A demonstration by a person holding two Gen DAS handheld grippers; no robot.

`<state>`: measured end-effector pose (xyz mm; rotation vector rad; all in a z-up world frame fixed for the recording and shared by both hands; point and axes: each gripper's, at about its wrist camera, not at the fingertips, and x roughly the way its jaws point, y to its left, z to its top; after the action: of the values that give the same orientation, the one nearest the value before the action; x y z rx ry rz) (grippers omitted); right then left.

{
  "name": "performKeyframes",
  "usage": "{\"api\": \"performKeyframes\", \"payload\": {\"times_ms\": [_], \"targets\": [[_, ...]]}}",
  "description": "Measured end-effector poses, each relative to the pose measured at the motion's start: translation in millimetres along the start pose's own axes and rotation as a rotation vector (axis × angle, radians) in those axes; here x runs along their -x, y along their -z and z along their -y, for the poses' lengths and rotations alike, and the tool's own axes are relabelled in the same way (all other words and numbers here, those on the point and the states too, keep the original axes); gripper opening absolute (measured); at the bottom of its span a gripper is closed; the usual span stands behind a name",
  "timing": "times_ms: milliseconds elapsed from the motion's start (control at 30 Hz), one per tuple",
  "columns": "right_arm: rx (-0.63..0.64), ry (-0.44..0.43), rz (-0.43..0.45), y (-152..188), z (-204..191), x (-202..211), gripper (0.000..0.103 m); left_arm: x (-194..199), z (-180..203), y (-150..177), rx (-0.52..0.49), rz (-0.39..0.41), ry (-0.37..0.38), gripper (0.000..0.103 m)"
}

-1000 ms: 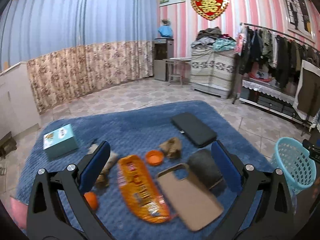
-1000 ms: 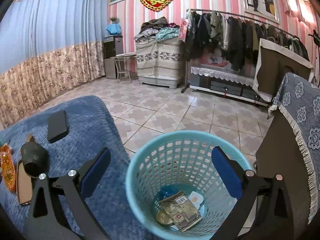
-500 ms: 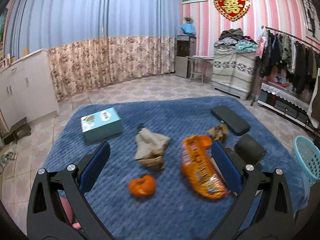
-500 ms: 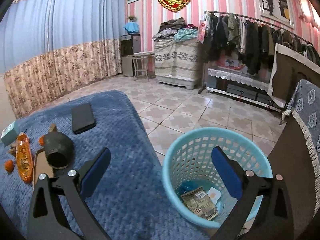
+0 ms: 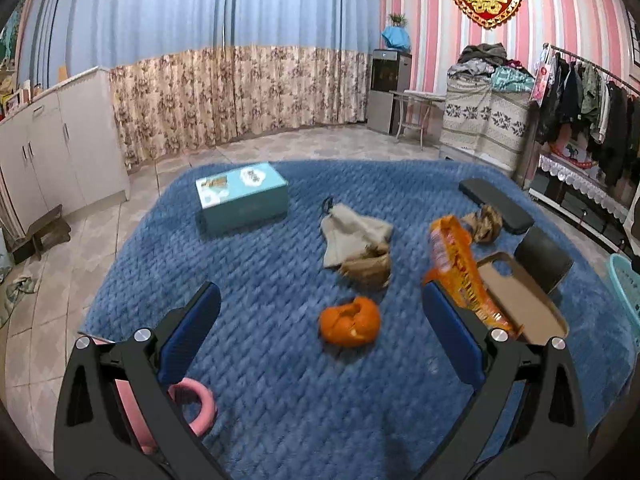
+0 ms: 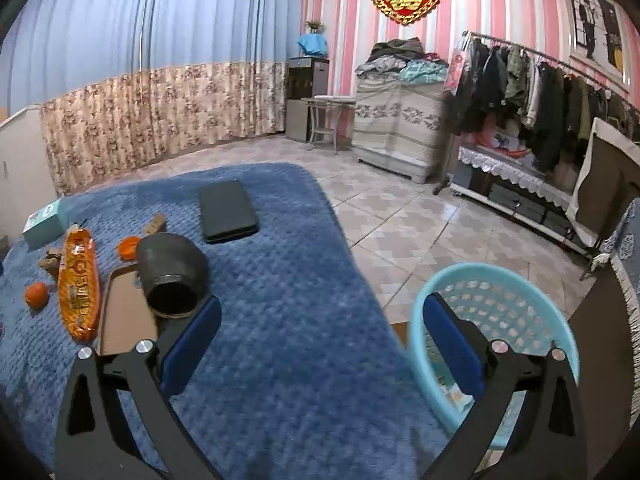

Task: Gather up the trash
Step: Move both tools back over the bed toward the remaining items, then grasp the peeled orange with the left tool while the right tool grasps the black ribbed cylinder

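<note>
On the blue blanket point(image 5: 280, 380) lie an orange peel point(image 5: 349, 322), a crumpled beige-brown wrapper point(image 5: 356, 246), an orange snack bag point(image 5: 456, 268) and a small brown wad point(image 5: 485, 224). My left gripper point(image 5: 320, 332) is open and empty, with the peel between its fingers, a little beyond the tips. My right gripper point(image 6: 322, 340) is open and empty over the blanket's right edge, next to the light blue trash basket point(image 6: 496, 292). The snack bag point(image 6: 78, 284) and the peel point(image 6: 37, 295) also show at the left of the right wrist view.
On the blanket also lie a teal box point(image 5: 242, 196), a black flat case point(image 5: 496, 206), a tan phone case point(image 5: 520, 300), a dark cylinder point(image 6: 172, 272), a small orange lid point(image 6: 129, 248) and a pink ring point(image 5: 192, 404). Tiled floor, a clothes rack point(image 6: 540, 92) and a cabinet point(image 5: 52, 152) surround it.
My left gripper has swung left and closer, from the snack bag to the orange peel. My right gripper has moved left, off the basket and over the blanket's edge.
</note>
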<state>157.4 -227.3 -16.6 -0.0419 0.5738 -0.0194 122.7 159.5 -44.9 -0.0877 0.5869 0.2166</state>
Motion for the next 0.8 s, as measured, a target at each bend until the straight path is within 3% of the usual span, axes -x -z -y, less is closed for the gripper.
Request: {"api": "performKeyframes", "payload": {"times_ms": [167,367,533,667,800], "targets": [[0.022,0.065,-0.005,5,-13,-6,0.099,-15,-2,7,0.012,-0.026,0.022,0.097],[0.024,0.005,-0.060,6,-24,-17,0.099,-41,10,20,0.001,-0.100,0.053,0.097],[0.005,-0.068,-0.095,5,-31,-27,0.099,-66,14,23,0.003,-0.193,0.070,0.076],[-0.001,-0.137,-0.107,0,-46,-37,0.099,-75,15,23,0.020,-0.224,0.128,0.059],[0.038,-0.198,-0.106,-6,-68,-45,0.099,-82,17,24,0.019,-0.247,0.133,0.045]]}}
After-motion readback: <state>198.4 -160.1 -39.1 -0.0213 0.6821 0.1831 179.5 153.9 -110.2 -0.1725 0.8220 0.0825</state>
